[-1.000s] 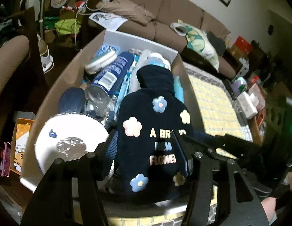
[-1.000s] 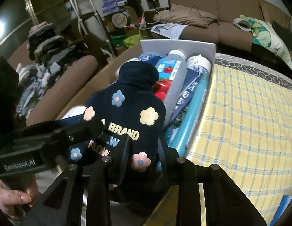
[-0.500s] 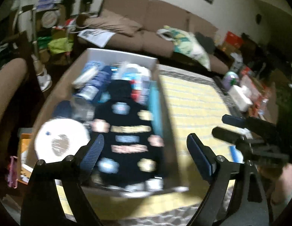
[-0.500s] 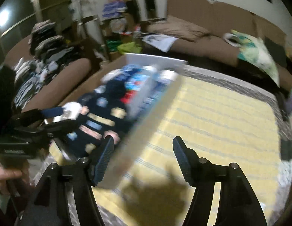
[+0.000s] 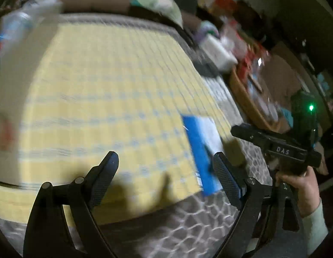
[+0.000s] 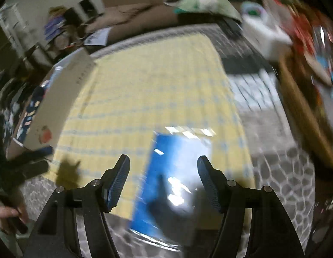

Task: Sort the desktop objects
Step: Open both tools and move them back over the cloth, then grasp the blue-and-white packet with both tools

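Two black grippers hang over a yellow checked cloth (image 5: 106, 81) spread on the desk, both pictures smeared by blur. Left gripper (image 5: 166, 167) has its jaws wide apart with nothing between them; they have just been opening. Right gripper (image 6: 163, 172) likewise stands apart and empty, its jaws having just been opening too. A flat blue-and-white glossy packet (image 6: 177, 172) lies on the near right part of the cloth, just beyond the right gripper's fingertips and partly over the cloth's near edge. At the far left stands an open cardboard box (image 6: 65, 94), with a dark navy flowered item (image 6: 31, 109) inside it. A hand (image 5: 301, 185) in a pale sleeve grips the right gripper's handle.
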The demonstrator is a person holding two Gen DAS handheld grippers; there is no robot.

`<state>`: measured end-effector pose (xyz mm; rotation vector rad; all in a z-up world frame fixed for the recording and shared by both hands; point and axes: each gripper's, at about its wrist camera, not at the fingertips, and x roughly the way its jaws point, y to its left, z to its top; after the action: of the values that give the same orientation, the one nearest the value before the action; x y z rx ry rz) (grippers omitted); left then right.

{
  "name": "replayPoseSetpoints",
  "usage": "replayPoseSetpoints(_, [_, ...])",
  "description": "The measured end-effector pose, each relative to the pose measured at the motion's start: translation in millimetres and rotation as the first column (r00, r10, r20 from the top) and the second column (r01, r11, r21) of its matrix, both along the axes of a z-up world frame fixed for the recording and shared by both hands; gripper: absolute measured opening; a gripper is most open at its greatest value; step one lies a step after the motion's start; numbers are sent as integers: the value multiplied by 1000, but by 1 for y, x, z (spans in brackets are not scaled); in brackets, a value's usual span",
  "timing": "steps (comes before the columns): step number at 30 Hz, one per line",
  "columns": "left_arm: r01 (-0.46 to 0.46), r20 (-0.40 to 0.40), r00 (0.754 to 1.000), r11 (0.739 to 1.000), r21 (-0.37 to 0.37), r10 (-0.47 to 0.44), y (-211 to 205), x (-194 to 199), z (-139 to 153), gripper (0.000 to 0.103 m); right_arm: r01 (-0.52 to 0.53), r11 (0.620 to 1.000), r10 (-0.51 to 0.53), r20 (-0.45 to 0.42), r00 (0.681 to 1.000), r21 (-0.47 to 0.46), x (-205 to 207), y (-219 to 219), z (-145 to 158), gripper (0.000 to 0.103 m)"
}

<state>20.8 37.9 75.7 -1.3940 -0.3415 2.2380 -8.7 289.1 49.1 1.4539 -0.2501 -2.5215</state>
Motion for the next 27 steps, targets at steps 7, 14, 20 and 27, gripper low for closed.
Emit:
replayPoseSetpoints(7, [65,68,996,996,-62,-60,73,-7,-42,86,47,991,-36,87,996,-128,9,46,-42,47])
replayPoseSetpoints(14, [92,87,993,992,-86,-85,100,-8,-61,75,63,964,-34,116,993,-258,13,62,-66,41])
replayPoseSetpoints(20, [109,102,989,994,-12,-107,109,-9,-59,51,1,951,38,119,992,-310,14,42,-64,20])
replayPoseSetpoints(27, [76,99,992,994,78,-83,98,-10,-46,43,-5,942,44,110,993,-335,13,29,-53,14])
